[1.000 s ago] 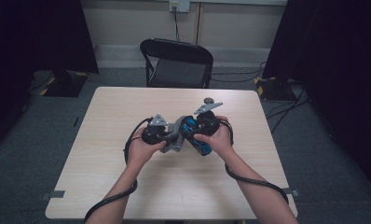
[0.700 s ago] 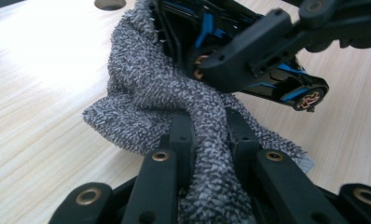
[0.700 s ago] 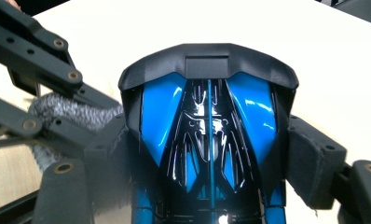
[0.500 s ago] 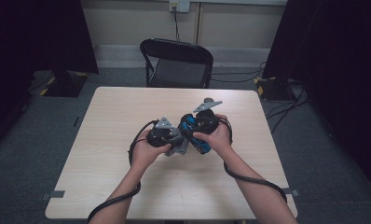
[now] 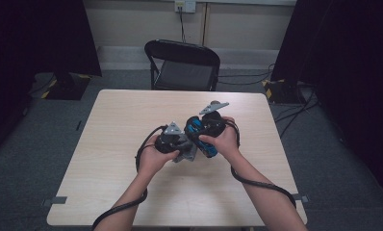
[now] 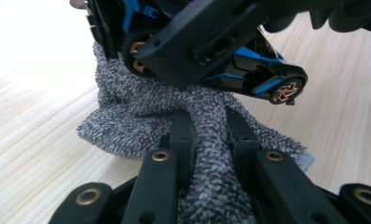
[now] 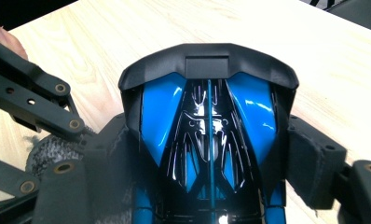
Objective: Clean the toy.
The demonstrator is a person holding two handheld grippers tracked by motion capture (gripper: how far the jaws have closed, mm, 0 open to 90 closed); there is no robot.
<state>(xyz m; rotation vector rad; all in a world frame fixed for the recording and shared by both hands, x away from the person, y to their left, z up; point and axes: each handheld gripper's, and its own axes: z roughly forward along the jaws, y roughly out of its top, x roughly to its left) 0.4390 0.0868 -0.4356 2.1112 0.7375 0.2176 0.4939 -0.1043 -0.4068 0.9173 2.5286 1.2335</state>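
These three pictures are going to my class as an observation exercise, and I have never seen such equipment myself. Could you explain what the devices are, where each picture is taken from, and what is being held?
A person sits at a wooden table and holds a hand-operated tool with two black jaws in each hand; no robot arm is involved. The high view comes from a fixed camera above the table, and shows the left gripper and the right gripper brought together over the middle. The other two pictures come from small cameras mounted on the grippers, looking along their jaws. In the left gripper view, the jaws are closed on a grey speckled cloth, which lies against a blue and black toy car. In the right gripper view, the jaws clamp that car by its sides. It looks as if the car is being wiped. A black folding chair stands behind the table.
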